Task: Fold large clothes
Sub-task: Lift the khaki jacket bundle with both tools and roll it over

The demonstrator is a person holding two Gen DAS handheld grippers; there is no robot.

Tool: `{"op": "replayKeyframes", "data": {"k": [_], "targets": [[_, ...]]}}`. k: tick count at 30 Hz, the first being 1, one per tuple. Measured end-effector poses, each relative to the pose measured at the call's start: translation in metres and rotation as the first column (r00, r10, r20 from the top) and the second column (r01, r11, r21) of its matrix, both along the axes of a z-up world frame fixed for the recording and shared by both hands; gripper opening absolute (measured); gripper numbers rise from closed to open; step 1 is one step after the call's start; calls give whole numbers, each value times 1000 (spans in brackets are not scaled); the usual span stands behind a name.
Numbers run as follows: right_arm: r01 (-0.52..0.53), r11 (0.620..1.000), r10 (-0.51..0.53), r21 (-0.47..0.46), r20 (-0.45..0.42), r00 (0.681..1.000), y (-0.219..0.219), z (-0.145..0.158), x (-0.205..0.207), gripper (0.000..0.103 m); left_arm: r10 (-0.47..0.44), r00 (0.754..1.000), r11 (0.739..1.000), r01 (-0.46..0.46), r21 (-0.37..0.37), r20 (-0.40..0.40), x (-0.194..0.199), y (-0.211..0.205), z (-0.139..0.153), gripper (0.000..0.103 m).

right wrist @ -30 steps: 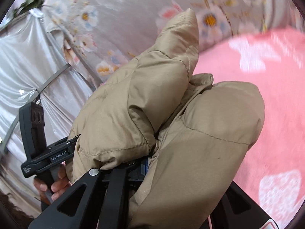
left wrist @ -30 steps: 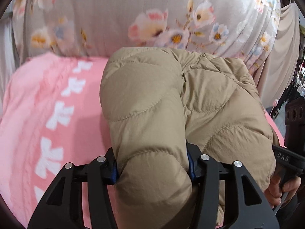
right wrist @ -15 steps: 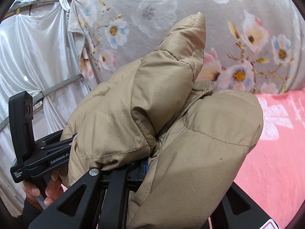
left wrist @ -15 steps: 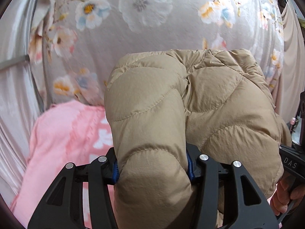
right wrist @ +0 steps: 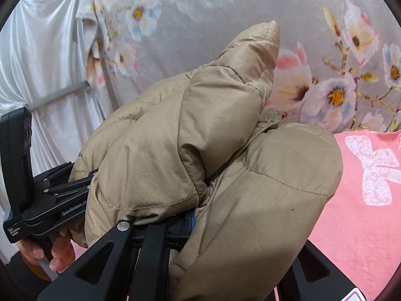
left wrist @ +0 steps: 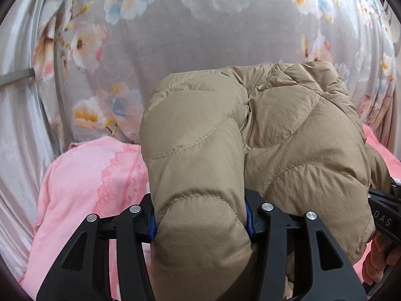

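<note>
Both my left gripper (left wrist: pixel 201 222) and right gripper (right wrist: pixel 190 222) clamp the puffy tan quilted jacket (left wrist: pixel 250 150) aloft; no fold laid on the pink bed (left wrist: pixel 82 175) yet.

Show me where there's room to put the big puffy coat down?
Bare pink blanket lies open left of the tan quilted puffer jacket, bordered by the grey floral curtain behind. More shows on the right, around the white lace bow. The middle is crowded: the left gripper and right gripper both clamp the bunched jacket.
</note>
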State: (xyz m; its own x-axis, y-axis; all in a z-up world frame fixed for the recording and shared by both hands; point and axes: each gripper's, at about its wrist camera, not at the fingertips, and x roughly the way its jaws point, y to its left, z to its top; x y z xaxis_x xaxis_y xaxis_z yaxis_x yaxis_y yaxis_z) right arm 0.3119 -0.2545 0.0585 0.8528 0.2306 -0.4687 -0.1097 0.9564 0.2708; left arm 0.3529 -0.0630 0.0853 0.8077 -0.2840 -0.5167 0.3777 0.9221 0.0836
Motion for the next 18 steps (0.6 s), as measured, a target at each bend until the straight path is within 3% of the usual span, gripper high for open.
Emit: {"op": "replayKeyframes", "data": {"k": [11,18], "targets": [[-4,1000,5,10,-119,993,6,-95,45,11,46,996,998,-43,42,-76,44,2,-93,48],[23,998,-11,53,-199,980,-1,-126,53,12,63,996,996,-59,61,-64,43,6,-110,53]]}}
